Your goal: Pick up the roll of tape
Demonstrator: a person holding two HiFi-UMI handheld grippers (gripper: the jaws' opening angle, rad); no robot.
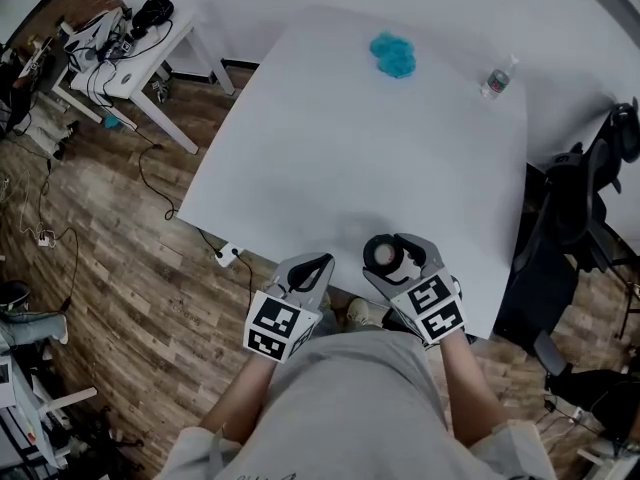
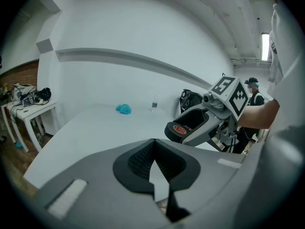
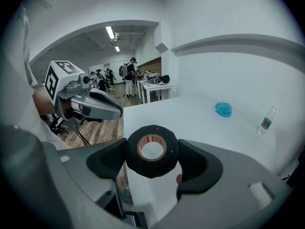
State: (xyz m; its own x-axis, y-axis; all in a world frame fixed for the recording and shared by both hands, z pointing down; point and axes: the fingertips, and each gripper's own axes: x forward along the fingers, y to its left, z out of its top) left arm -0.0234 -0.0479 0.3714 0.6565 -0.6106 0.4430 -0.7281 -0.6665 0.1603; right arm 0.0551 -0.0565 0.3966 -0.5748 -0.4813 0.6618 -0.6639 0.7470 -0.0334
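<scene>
Right tool (image 1: 393, 251) is clamped on the roll of black tape (image 3: 152, 150), above the table's (image 1: 330, 148) near edge. Left tool (image 2: 153, 152) is closed and empty. Pickup looks essentially done; next calls for a firm, steady hold.

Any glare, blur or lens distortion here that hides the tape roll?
Right gripper view: heavy fisheye, dark corners, yet the roll of tape is sharp between the fingers. Left gripper view: same vignette, ceiling light blown out. Head view: even light, no glare on the table, edges bowed.

The roll of tape (image 3: 152, 170) sits in the right hand-held gripper (image 3: 152, 152), over the table's (image 1: 330, 148) near edge.
</scene>
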